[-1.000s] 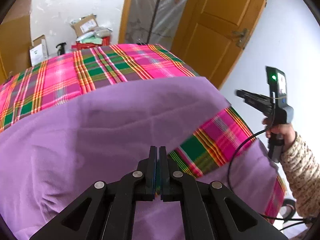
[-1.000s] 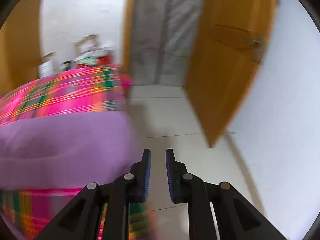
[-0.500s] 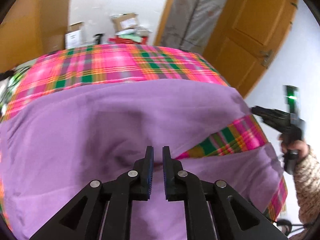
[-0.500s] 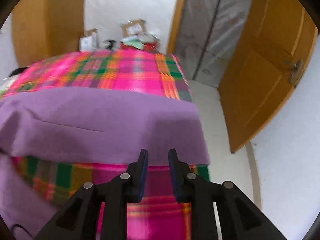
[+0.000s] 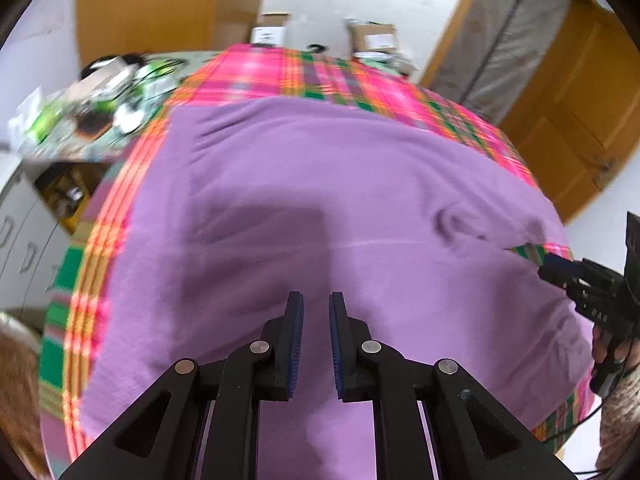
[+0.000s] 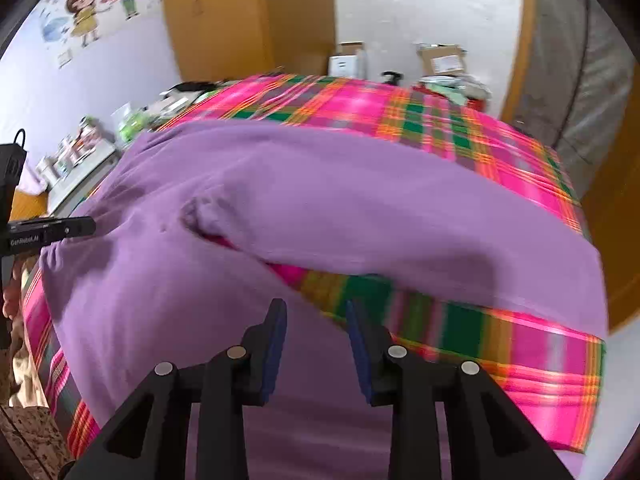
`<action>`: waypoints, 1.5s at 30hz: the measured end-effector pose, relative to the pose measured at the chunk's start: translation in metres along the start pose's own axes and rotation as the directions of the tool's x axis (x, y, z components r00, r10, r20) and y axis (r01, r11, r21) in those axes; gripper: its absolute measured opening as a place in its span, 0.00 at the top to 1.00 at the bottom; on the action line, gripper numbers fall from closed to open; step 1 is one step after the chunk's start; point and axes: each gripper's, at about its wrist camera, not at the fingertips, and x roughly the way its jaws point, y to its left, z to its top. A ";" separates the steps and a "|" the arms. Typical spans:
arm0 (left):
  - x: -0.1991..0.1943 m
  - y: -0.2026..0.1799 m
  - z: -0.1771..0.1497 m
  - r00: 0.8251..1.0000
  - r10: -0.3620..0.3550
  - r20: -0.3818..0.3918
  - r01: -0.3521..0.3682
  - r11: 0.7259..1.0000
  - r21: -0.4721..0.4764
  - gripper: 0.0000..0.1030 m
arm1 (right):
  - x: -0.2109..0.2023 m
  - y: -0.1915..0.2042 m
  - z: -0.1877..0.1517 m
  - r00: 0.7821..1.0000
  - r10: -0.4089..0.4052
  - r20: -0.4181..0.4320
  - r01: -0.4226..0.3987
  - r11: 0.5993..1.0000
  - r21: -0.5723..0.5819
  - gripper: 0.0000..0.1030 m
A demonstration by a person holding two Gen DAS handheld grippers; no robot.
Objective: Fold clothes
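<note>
A purple garment (image 5: 320, 200) lies spread over a pink, green and orange plaid bedspread (image 5: 320, 76). My left gripper (image 5: 316, 300) hovers above its near part, jaws opening, nothing between them. In the right wrist view the purple garment (image 6: 320, 200) shows a folded-over flap with plaid bedspread (image 6: 460, 320) showing under it. My right gripper (image 6: 316, 308) hangs over that fold's near edge, jaws opening and holding nothing. The right gripper (image 5: 560, 270) also shows at the right edge of the left wrist view, and the left gripper (image 6: 76, 226) at the left edge of the right wrist view.
A cluttered side table (image 5: 92, 100) and white drawers (image 5: 20, 232) stand left of the bed. Cardboard boxes (image 6: 440, 58) sit beyond its far end. A wooden door (image 5: 580, 100) is at the right, a wooden wardrobe (image 6: 240, 16) behind.
Both grippers have swung left over the purple garment and rolled. The left jaws went from shut to slightly apart; the right jaws widened. The garment now fills more of both views.
</note>
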 end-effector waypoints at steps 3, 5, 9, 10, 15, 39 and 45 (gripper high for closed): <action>-0.002 0.025 -0.006 1.000 0.017 -0.003 -0.017 0.998 -0.064 0.87 | 0.010 0.008 -0.002 1.000 0.003 -0.002 -0.003 1.000 0.001 0.64; -0.002 0.038 -0.008 1.000 0.019 -0.006 -0.020 0.995 -0.095 0.87 | 0.014 0.014 -0.003 1.000 -0.001 0.002 0.001 1.000 0.003 0.64; -0.002 0.053 -0.010 1.000 0.030 -0.007 -0.031 0.993 -0.116 0.87 | 0.014 0.022 0.006 0.998 -0.032 0.047 0.031 0.999 0.005 0.64; -0.002 0.057 -0.011 1.000 0.028 -0.006 -0.028 0.992 -0.121 0.87 | 0.016 0.024 0.007 0.999 -0.018 0.050 0.017 1.000 0.016 0.64; -0.004 0.072 -0.009 1.000 0.011 0.002 -0.011 0.987 -0.161 0.87 | 0.038 0.039 0.005 0.999 -0.039 0.006 0.039 0.998 0.049 0.63; 0.012 0.086 0.037 0.998 0.021 -0.053 -0.026 0.994 -0.104 0.67 | 0.040 0.123 -0.003 0.981 0.178 0.071 -0.183 0.980 0.080 0.63; 0.007 0.080 0.028 0.998 -0.044 -0.040 0.041 0.997 -0.067 0.67 | 0.044 0.126 -0.001 0.981 0.177 0.074 -0.185 0.977 0.106 0.63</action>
